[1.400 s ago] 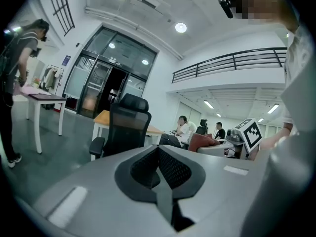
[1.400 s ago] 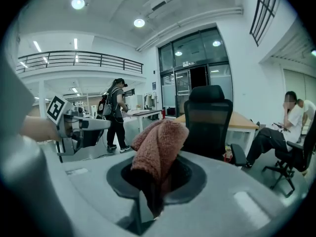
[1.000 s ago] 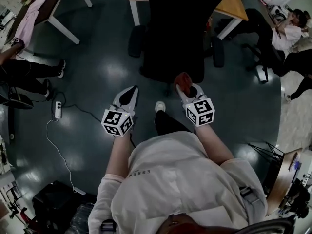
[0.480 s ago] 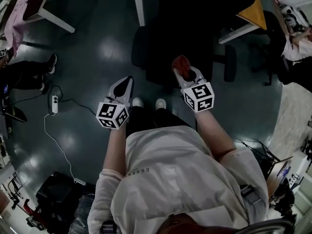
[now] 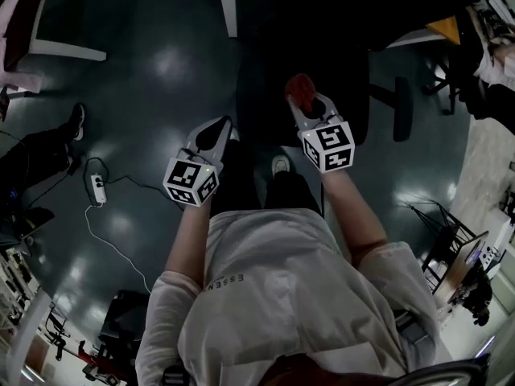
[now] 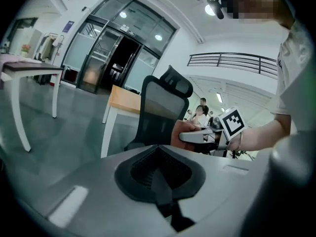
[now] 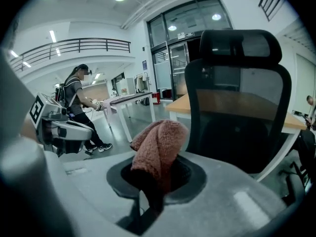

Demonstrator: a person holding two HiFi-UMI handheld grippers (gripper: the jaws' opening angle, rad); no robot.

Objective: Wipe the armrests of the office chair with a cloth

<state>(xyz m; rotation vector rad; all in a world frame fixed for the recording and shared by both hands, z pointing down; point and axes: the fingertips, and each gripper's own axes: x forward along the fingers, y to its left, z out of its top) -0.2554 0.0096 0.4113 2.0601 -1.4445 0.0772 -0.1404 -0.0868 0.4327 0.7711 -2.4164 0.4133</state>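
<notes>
The cloth [image 7: 157, 147] is a small pinkish-red towel, and your right gripper [image 5: 304, 107] has it pinched tight between its jaws, which are closed on its lower end. The rest of the cloth stands up in a soft lump above the tips. It is not touching anything else. Right in front of that gripper is the office chair [image 7: 237, 107], with its tall black back and headrest facing you, close but apart from the cloth. Your left gripper [image 5: 216, 135] is just beside the right one, on its left. Its jaws are closed together with nothing in them. From above the chair is very dark, so the armrests are hard to pick out. The black long shape off to the right of your right gripper looks like one armrest [image 5: 401, 107], but I am not sure. So I think you are at the step of bringing the cloth up to the chair, and no wiping has begun. For the next move, swing the right gripper out toward that armrest, bring the cloth down onto its top, press a little, and rub along it from one end to the other. Keep the jaws tight so the cloth does not slip out. The left gripper can steady the chair so it does not roll or turn.
</notes>
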